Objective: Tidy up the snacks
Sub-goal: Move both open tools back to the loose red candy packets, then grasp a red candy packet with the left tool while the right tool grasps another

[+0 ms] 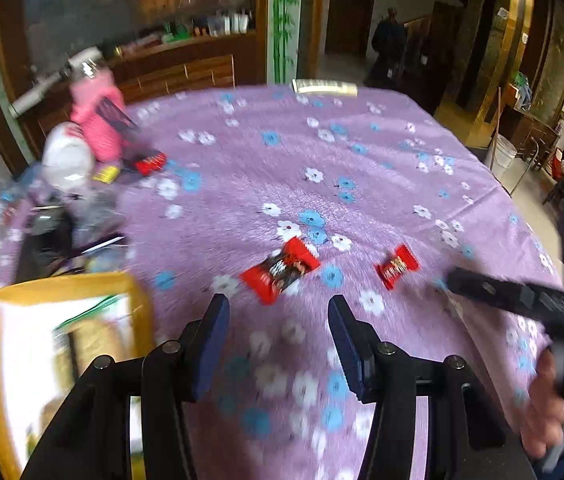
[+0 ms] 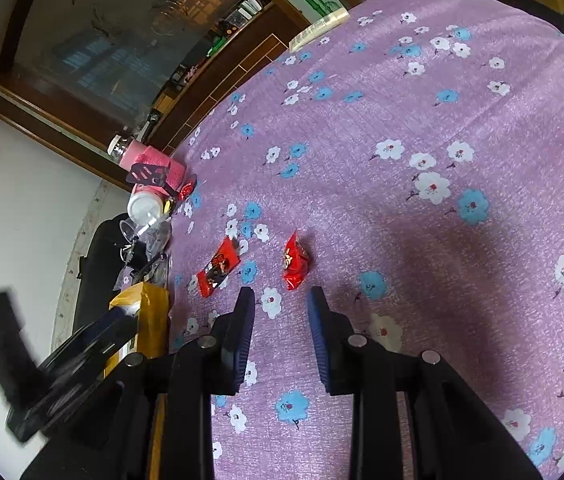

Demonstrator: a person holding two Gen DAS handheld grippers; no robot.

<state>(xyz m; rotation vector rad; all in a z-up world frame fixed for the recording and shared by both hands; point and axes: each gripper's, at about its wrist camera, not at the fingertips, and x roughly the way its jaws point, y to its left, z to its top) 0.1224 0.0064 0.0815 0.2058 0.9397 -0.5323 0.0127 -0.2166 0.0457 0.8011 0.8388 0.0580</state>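
Note:
Two red snack packets lie on the purple flowered tablecloth (image 1: 361,152). The longer packet (image 1: 280,270) lies just ahead of my open, empty left gripper (image 1: 278,320); it also shows in the right wrist view (image 2: 218,267). The smaller packet (image 1: 396,266) lies to its right and sits just ahead of my open, empty right gripper (image 2: 281,300), seen there as a crumpled red packet (image 2: 295,266). A yellow-rimmed box (image 1: 62,344) holding packaged items stands at the table's left edge; it also shows in the right wrist view (image 2: 144,312). The right gripper's body (image 1: 521,300) reaches in from the right.
At the far left of the table stand a pink wrapped bottle (image 1: 98,120), a white lidded cup (image 1: 66,156), another red packet (image 1: 149,162) and clear plastic clutter (image 1: 10,208). A pale flat box (image 1: 323,87) lies at the far edge. The left gripper (image 2: 66,360) appears blurred at left.

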